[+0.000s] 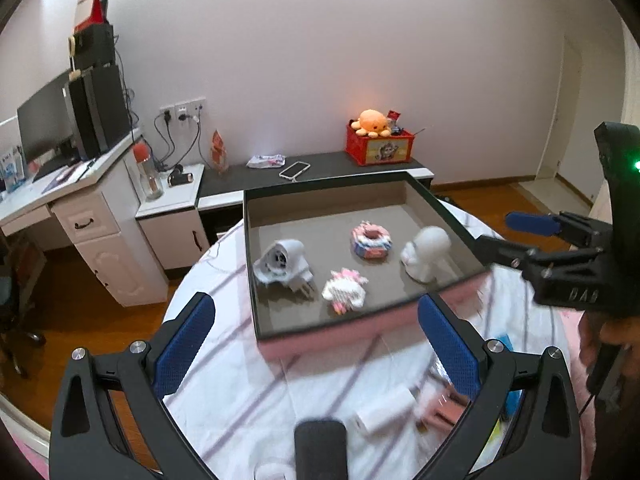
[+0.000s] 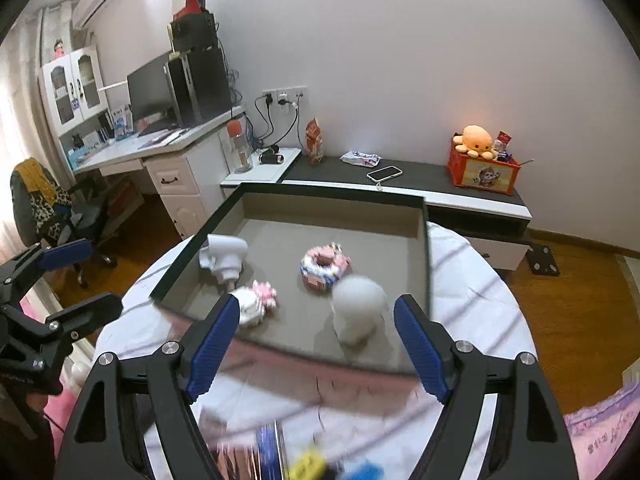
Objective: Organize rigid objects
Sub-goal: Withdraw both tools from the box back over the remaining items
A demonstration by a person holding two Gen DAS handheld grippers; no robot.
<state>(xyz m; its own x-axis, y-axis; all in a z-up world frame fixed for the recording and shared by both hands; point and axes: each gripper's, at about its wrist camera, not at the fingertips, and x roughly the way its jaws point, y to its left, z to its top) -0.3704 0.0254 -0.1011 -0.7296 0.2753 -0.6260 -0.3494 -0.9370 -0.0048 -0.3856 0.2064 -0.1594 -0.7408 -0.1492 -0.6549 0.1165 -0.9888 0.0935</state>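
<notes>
Left wrist view: both tongs [image 1: 316, 344] [image 2: 316, 344] released, empty, over striped tablecloth [image 1: 248, 380]; white desk [image 1: 80, 184] behind.

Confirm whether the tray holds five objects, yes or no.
No, the tray holds four: a plug adapter, a donut, a pink-and-white toy and a white figure.

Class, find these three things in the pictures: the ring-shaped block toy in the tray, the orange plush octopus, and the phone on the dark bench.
ring-shaped block toy [image 1: 371, 242]: left wrist view, on its striped outer band.
orange plush octopus [image 2: 476, 139]: right wrist view, on its round head.
phone [image 1: 295, 169]: left wrist view, on its screen.
</notes>
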